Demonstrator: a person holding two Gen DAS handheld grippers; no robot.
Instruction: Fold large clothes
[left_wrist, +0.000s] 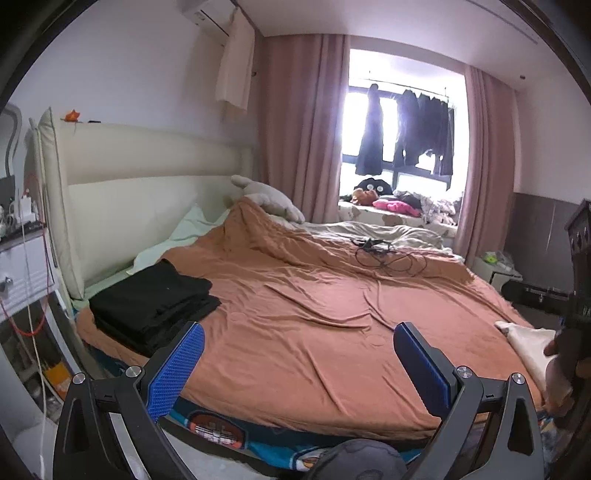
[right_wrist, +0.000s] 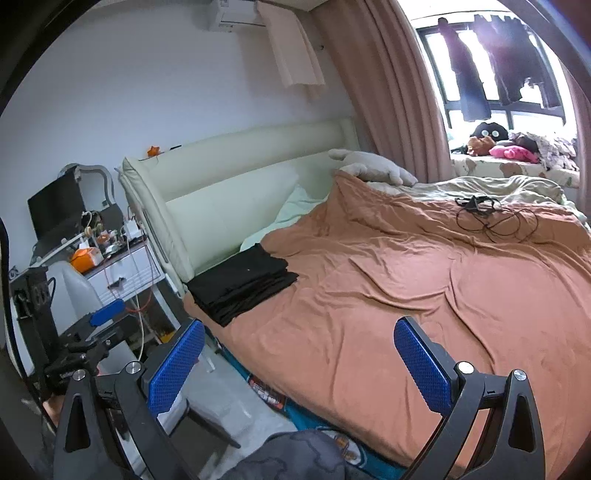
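- Two grippers are held above the near edge of the bed, and both have their blue-padded fingers spread wide with nothing between them: the left gripper (left_wrist: 299, 363) and the right gripper (right_wrist: 299, 363).
- From the right wrist view, the left gripper (right_wrist: 107, 312) shows at the far left, beside the nightstand (right_wrist: 125, 273), with a hand (right_wrist: 51, 406) partly visible below it.
- From the left wrist view, the right gripper (left_wrist: 580, 280) shows at the right border, a hand (left_wrist: 561, 354) on it, just in front of a cream cloth (left_wrist: 532, 343) lying at the right edge of the bed.
- Beneath both grippers spreads a wrinkled orange blanket (left_wrist: 314, 314) covering most of the mattress.
- One stack of folded black clothes (left_wrist: 155, 306) sits on the blanket at the near left corner, close to the cream headboard (left_wrist: 147, 184); the right wrist view shows the same stack (right_wrist: 243, 284) as several flat layers.
- Farther back, a tangle of black cable (left_wrist: 388, 254) lies on the blanket, and a grey plush toy (left_wrist: 269, 199) rests against the headboard end.
- Beyond the bed, dark garments (left_wrist: 406, 129) hang in the bright window between pink curtains (left_wrist: 295, 122).
- A dark grey patterned fabric (left_wrist: 354, 461) fills the bottom edge under the left gripper; what it is cannot be told.
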